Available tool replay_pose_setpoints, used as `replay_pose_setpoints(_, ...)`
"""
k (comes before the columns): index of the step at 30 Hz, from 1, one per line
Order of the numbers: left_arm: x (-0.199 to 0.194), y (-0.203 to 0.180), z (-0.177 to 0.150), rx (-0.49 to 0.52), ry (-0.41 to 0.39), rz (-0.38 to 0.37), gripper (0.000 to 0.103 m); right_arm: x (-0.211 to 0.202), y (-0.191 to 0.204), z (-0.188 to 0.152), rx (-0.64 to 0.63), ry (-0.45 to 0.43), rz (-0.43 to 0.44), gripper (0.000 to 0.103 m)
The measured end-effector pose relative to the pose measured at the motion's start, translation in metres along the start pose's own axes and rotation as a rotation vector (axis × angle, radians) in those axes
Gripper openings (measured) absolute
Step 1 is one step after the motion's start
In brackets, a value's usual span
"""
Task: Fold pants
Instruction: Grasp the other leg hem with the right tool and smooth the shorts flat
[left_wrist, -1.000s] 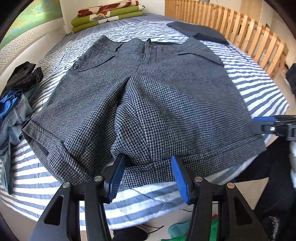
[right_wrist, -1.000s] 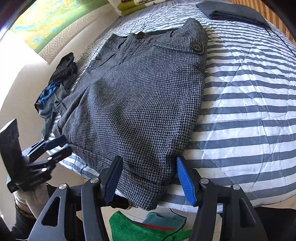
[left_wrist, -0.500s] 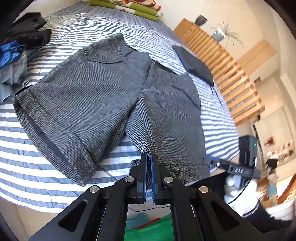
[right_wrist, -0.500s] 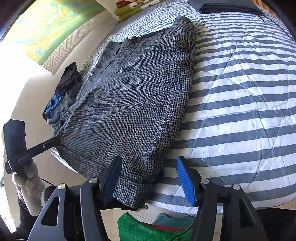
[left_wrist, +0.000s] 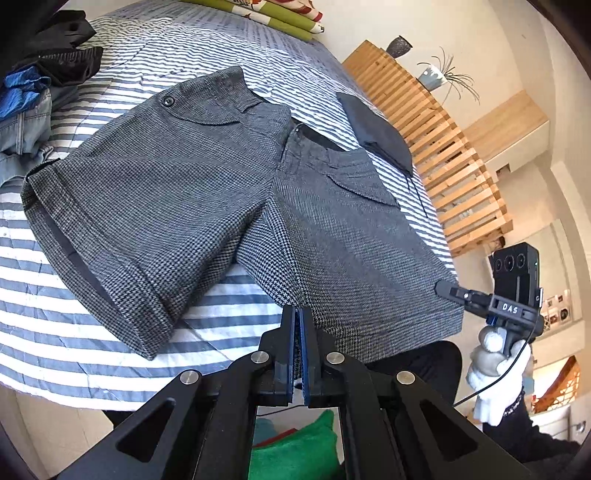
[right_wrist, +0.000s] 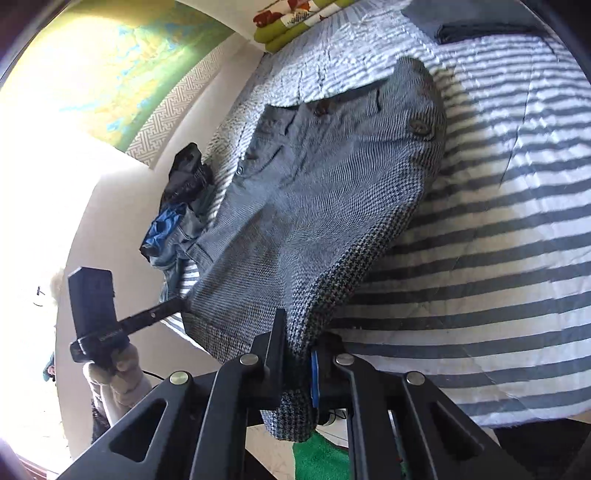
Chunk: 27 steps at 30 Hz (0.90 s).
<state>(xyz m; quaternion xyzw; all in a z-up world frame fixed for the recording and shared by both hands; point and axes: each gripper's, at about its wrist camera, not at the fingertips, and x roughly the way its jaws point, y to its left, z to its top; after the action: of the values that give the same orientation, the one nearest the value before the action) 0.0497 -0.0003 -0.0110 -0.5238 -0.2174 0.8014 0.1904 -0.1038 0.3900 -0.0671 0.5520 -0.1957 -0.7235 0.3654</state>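
Grey houndstooth shorts (left_wrist: 192, 192) lie flat on the striped bed (left_wrist: 92, 347), waistband away from me. My left gripper (left_wrist: 297, 314) is shut on the hem at the inner corner of the right-hand leg. My right gripper (right_wrist: 301, 332) is shut on the outer hem corner of that same leg, with the cloth bunched between its pads and drooping below them. In the left wrist view the right gripper (left_wrist: 445, 287) shows at that outer corner. From the right wrist view, the left gripper (right_wrist: 181, 304) touches the hem further left.
A pile of dark and blue clothes (left_wrist: 33, 92) sits at the bed's left edge. A folded dark garment (left_wrist: 376, 129) lies near the wooden slatted rail (left_wrist: 443, 147). Folded green blankets (left_wrist: 280, 14) are at the far end. A green cloth (left_wrist: 295, 450) is on the floor below.
Both grippers were open around the hem a second ago. The left shut on it half a second ago; the right has now shut on the outer corner and raised it slightly.
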Motion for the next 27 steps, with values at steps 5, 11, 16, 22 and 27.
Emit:
replay_pose_setpoints(5, 0.039, 0.009, -0.019, 0.057, 0.114, 0.186, 0.004, -0.022, 0.019, 0.002, -0.087, 0.035, -0.18, 0.017)
replay_pose_setpoints(11, 0.057, -0.005, -0.023, 0.094, 0.105, 0.207, 0.056, 0.004, -0.018, -0.006, -0.085, 0.045, -0.303, 0.041)
replay_pose_setpoints(16, 0.075, -0.007, -0.025, 0.108, 0.186, 0.119, 0.012, 0.017, -0.042, 0.003, -0.034, 0.041, -0.345, 0.041)
replay_pose_setpoints(22, 0.033, 0.041, -0.02, -0.001, 0.14, 0.15, 0.021, 0.019, -0.049, 0.012, -0.043, 0.031, -0.305, 0.044)
replay_pose_setpoints(27, -0.03, 0.055, 0.0, 0.019, -0.013, 0.212, 0.048, 0.018, -0.051, 0.029, -0.026, 0.01, -0.296, 0.044)
